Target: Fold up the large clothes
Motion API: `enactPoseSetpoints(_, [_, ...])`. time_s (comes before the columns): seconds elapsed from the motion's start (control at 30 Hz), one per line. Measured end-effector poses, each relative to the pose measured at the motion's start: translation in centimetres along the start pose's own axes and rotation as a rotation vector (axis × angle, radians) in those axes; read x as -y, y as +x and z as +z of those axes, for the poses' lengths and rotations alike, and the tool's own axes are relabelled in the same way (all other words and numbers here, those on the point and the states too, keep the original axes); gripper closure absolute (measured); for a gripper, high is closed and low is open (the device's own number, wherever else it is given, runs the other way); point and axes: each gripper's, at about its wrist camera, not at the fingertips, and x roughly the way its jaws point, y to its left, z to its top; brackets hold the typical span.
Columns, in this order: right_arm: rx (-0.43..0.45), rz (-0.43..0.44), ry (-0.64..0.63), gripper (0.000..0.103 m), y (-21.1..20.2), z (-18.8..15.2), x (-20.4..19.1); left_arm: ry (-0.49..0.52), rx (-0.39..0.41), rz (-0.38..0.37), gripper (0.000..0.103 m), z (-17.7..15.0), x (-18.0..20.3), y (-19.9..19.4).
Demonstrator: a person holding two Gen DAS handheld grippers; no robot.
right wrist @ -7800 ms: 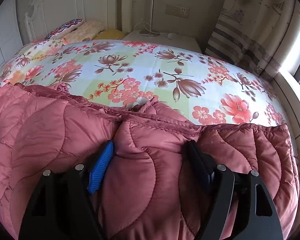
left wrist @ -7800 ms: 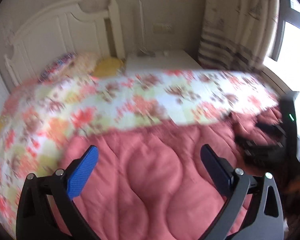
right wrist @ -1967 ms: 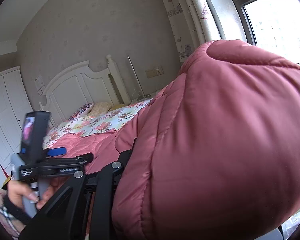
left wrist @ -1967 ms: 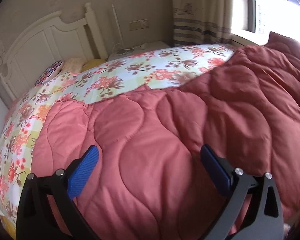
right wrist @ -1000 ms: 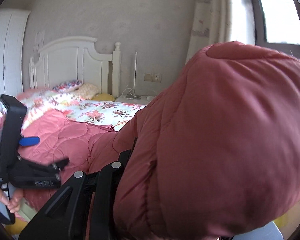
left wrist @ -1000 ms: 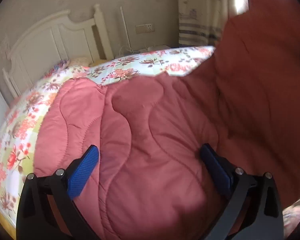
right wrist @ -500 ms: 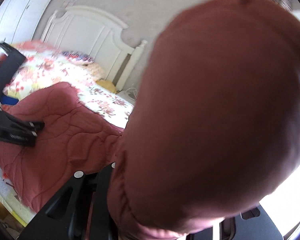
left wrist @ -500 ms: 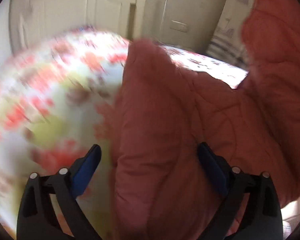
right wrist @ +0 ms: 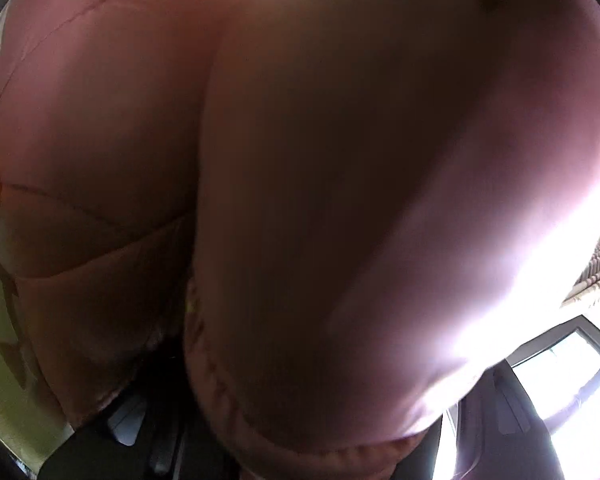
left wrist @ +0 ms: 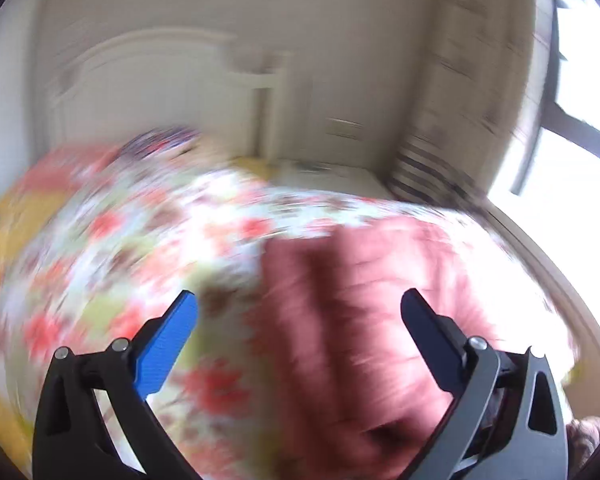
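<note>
The pink quilted coat (left wrist: 360, 300) lies on the bed, blurred, under the right half of the left wrist view. My left gripper (left wrist: 298, 300) hangs above it, its jaws opening wide with nothing between them. In the right wrist view a thick fold of the same coat (right wrist: 380, 200) bulges over the camera and fills almost the whole frame. It rests against another quilted part of the coat (right wrist: 92, 140). Only dark parts of my right gripper's frame (right wrist: 140, 452) show at the bottom. Its jaws are opening with the fold between them; the pads are hidden.
The bed has a floral sheet (left wrist: 140, 260) and a white headboard (left wrist: 160, 80) at the back. A white nightstand (left wrist: 328, 172) stands beside it, and a striped curtain (left wrist: 460, 120) hangs by the bright window (left wrist: 580, 100) on the right.
My left gripper rose and swung away from the coat, so more floral sheet shows. My right gripper rolled and sank, bringing the fold down onto the rest of the coat.
</note>
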Motion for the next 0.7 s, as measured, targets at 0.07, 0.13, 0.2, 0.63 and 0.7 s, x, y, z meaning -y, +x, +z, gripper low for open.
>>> enactPoseSetpoints(0.07, [0.020,-0.013,-0.011,0.049,-0.4,-0.7,-0.1,0.089,-0.052,-0.056,0.002,2.0,4.1,1.9])
enactPoseSetpoints(0.13, [0.053,-0.022,-0.016,0.049,-0.8,-1.7,-0.1,0.176,-0.116,-0.067,0.002,3.9,7.2,4.9])
enactPoseSetpoints(0.2, [0.069,-0.018,-0.005,0.049,-1.1,-2.6,0.0,0.232,-0.175,-0.009,0.002,4.6,9.0,8.5])
enactPoseSetpoints(0.63, [0.218,0.128,0.052,0.023,-4.2,-9.0,4.3,0.151,-0.226,0.027,0.002,-2.5,4.0,17.8])
enactPoseSetpoints(0.7, [0.255,0.291,0.162,0.010,-5.4,-11.8,7.0,0.139,-0.216,0.017,0.002,-2.3,3.9,17.4])
